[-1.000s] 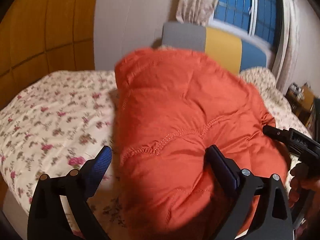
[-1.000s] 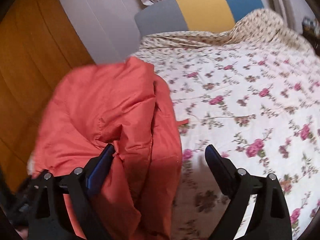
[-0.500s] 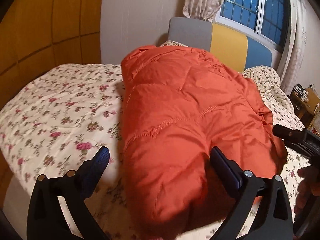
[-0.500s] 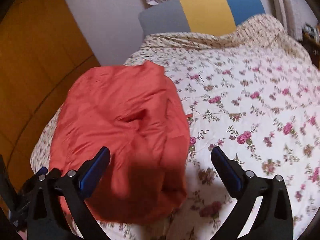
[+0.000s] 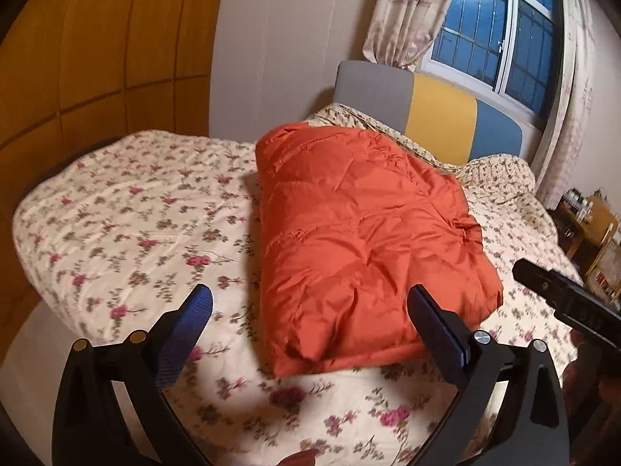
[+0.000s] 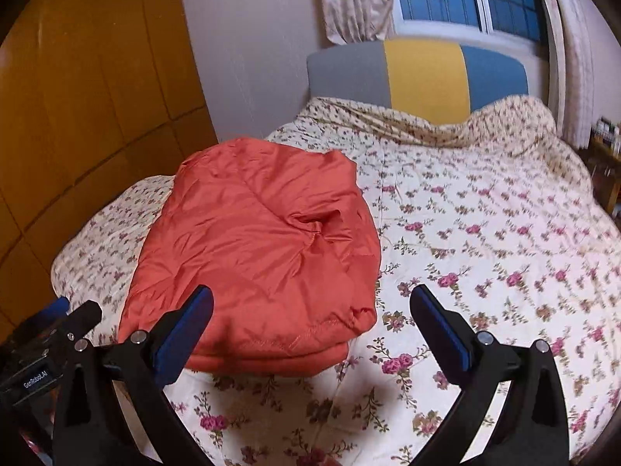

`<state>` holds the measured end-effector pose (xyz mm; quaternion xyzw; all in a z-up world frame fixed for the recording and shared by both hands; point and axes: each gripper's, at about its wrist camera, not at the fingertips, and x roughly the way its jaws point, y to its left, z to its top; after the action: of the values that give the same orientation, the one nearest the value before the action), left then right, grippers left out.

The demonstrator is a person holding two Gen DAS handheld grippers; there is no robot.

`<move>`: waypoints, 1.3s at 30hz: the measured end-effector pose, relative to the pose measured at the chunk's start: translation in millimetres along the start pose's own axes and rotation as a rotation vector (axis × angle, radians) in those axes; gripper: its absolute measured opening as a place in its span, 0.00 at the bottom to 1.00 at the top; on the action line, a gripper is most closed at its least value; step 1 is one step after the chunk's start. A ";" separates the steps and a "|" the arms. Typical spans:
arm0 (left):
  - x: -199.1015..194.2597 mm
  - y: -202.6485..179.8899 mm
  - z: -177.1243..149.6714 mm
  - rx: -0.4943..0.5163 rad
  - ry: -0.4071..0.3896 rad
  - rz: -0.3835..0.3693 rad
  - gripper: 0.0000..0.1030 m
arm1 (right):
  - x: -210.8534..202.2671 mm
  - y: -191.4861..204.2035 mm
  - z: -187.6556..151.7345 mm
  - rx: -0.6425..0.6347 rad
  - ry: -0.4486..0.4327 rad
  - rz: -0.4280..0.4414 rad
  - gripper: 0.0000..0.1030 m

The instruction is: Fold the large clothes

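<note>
My left view: near, facing headboard (image 5: 427,112) from bed's foot | my right view: same direction | shared: orange jacket (image 5: 357,240), headboard.

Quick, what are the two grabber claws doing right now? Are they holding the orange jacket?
Left gripper: open, holding nothing; the folded orange puffer jacket lies on the bed.
Right gripper: open, holding nothing.

A puffy orange quilted jacket (image 5: 361,240) lies folded into a thick, roughly rectangular bundle, flat on the bed. It sits just ahead of the left tongs (image 5: 310,316), between their spread fingers, and ahead-left of the right tongs (image 6: 310,316), untouched.
</note>
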<state>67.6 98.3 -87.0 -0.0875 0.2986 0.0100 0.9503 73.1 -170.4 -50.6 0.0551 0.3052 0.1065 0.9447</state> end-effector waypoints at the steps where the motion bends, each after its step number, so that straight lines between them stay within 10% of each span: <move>1: -3.7 -1.6 -1.7 0.009 -0.007 0.016 0.97 | -2.9 3.3 -1.7 -0.020 -0.005 -0.004 0.98; 6: -21.1 -8.8 -7.9 0.047 -0.035 0.103 0.97 | -20.1 13.0 -11.6 -0.068 -0.029 -0.019 0.98; 39: -32.6 -16.6 -16.6 0.042 -0.039 0.081 0.97 | -42.0 7.3 -20.6 -0.030 -0.043 -0.018 0.98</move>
<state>32.6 80.1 -79.2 -0.0552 0.2835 0.0440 0.9564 26.5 -172.4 -42.3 0.0405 0.2836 0.1015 0.9527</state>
